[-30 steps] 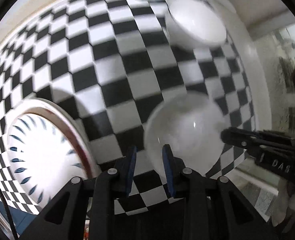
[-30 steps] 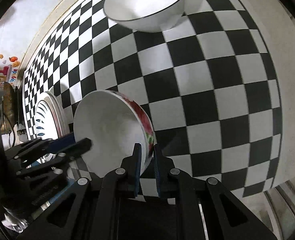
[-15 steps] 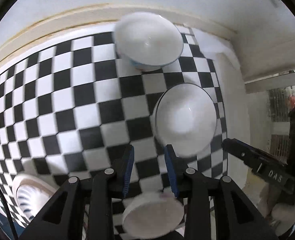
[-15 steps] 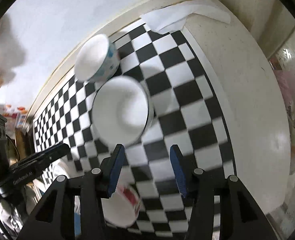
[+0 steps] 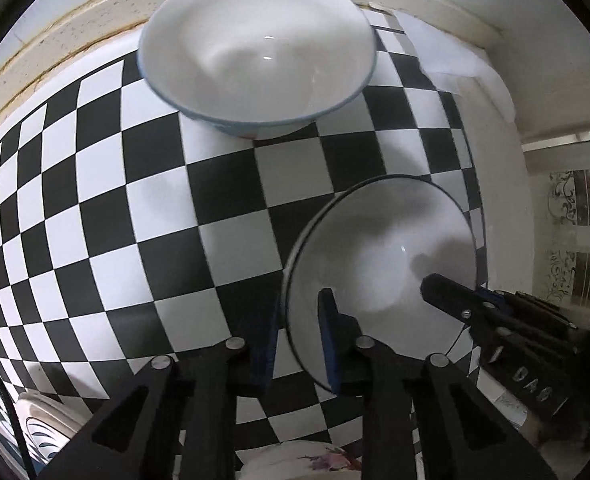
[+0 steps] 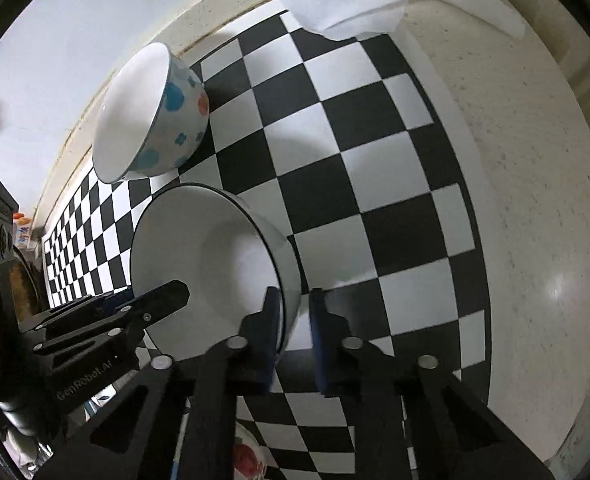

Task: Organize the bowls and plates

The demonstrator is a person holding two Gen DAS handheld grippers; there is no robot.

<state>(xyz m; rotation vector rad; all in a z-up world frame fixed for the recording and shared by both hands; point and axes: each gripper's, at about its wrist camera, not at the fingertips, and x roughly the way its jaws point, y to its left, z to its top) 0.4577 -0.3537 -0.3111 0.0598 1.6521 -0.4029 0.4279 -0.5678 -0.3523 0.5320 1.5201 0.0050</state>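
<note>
Both grippers have travelled from the flowered bowl to the black-rimmed white bowl (image 5: 379,248) on the checkered cloth (image 5: 115,216). Left gripper (image 5: 297,340): jaws narrow, straddling the bowl's left rim and clamping it. Right gripper (image 6: 293,332): jaws narrow, clamped on the right rim. Blue-dotted bowl (image 6: 151,116) stands just behind, near the wall.

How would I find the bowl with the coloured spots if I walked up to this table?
Look to the far edge of the checkered tablecloth, next to the wall. The spotted bowl stands there, behind the plain white bowl with a dark rim. Only it has blue and orange blotches outside.
</note>
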